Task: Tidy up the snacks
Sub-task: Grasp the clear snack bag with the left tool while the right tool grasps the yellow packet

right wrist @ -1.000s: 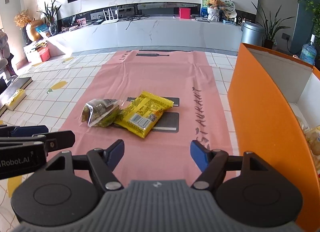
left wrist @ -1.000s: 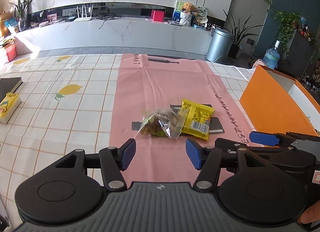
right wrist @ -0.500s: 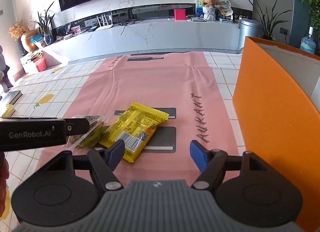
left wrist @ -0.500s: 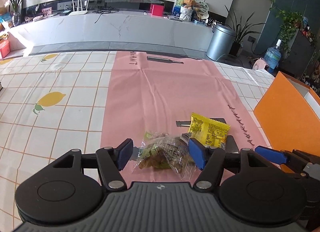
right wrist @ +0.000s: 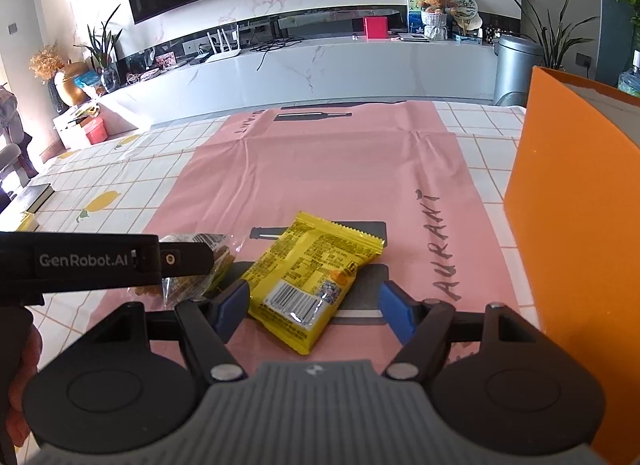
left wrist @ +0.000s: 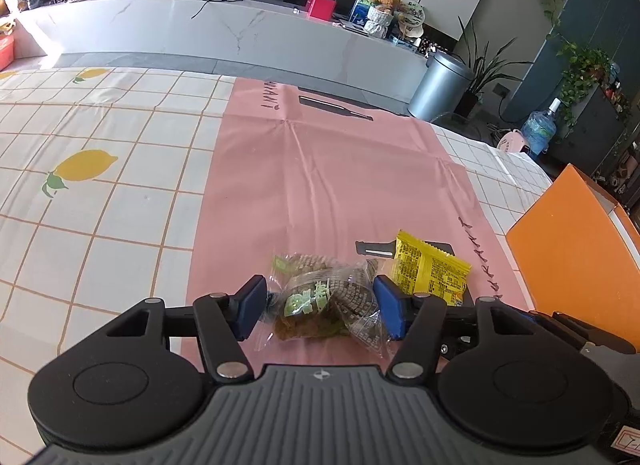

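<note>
Both tools spread: left tool (left wrist: 320, 313) straddles clear packet (left wrist: 320, 301), right tool (right wrist: 314, 311) yellow packet (right wrist: 310, 273).

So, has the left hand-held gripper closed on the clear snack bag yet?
No, the left hand-held gripper stands open around the clear plastic snack bag.

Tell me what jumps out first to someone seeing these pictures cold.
The eye lands on the clear snack bag on the pink mat, sitting between the open blue fingers of the left gripper. Just right of it lies the bright yellow packet, with the open right gripper reaching around its near end. The tall orange box stands at the table's right edge.
</note>
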`<state>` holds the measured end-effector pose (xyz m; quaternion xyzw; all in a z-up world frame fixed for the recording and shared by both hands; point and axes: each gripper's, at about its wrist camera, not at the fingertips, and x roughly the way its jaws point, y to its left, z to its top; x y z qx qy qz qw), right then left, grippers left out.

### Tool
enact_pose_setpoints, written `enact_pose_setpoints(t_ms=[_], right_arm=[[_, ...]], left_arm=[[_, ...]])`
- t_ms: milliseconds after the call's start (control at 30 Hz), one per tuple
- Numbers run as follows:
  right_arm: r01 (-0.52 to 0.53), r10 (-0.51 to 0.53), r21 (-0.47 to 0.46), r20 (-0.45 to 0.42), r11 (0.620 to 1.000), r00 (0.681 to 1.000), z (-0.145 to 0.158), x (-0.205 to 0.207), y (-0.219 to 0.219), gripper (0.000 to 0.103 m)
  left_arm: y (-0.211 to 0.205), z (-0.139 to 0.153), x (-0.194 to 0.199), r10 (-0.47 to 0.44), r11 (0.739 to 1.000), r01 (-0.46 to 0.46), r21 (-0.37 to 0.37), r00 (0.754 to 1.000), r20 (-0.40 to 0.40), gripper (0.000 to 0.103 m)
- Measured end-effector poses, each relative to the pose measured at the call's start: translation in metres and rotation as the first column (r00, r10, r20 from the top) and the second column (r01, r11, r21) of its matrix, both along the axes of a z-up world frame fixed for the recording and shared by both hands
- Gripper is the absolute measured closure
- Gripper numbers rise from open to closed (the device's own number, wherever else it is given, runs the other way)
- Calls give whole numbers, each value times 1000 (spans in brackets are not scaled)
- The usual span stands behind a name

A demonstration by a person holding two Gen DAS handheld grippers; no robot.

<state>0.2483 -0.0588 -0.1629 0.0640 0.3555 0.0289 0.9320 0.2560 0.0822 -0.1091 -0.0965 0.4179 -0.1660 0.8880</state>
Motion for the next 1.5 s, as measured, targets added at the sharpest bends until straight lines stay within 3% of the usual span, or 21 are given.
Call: enact_pose_setpoints(t_ms=[267, 400, 600, 800, 1100, 1167, 1233, 1400, 1500], right_arm=[[-33, 34, -40, 27, 999, 999, -7, 6, 8, 33], [-53, 56, -56, 45, 997, 997, -8, 3, 10, 47], [-55, 57, -43, 38, 998, 998, -5, -4, 10, 57], [-114, 114, -37, -10, 993, 993, 1, -22, 10, 58], [-258, 251, -49, -114, 965, 961, 10, -84, 13, 58], [-259, 252, -43, -127, 965, 959, 11, -98, 9, 58], [-259, 251, -39, -141, 965, 958, 11, -108, 7, 56], [-151, 157, 46, -154, 987, 976, 11, -118, -9, 46], [-68, 83, 106, -145, 992, 986, 10, -113, -16, 44]], left_arm=[[-2, -2, 2, 17, 1000, -17, 15, 1000, -5, 31], [-5, -2, 0, 25, 999, -25, 32, 1000, 9, 31], [-4, 1, -10, 64, 998, -63, 20, 998, -3, 43], [5, 9, -38, 92, 995, -90, 49, 995, -32, 45], [15, 15, -97, 123, 991, -117, 67, 988, -94, 44], [15, 15, -106, 125, 991, -119, 67, 987, -101, 41], [17, 12, -112, 140, 989, -134, 55, 985, -106, 29], [24, 7, -117, 166, 986, -166, 3, 981, -103, 25], [23, 5, -120, 155, 988, -155, 8, 985, -69, 24]])
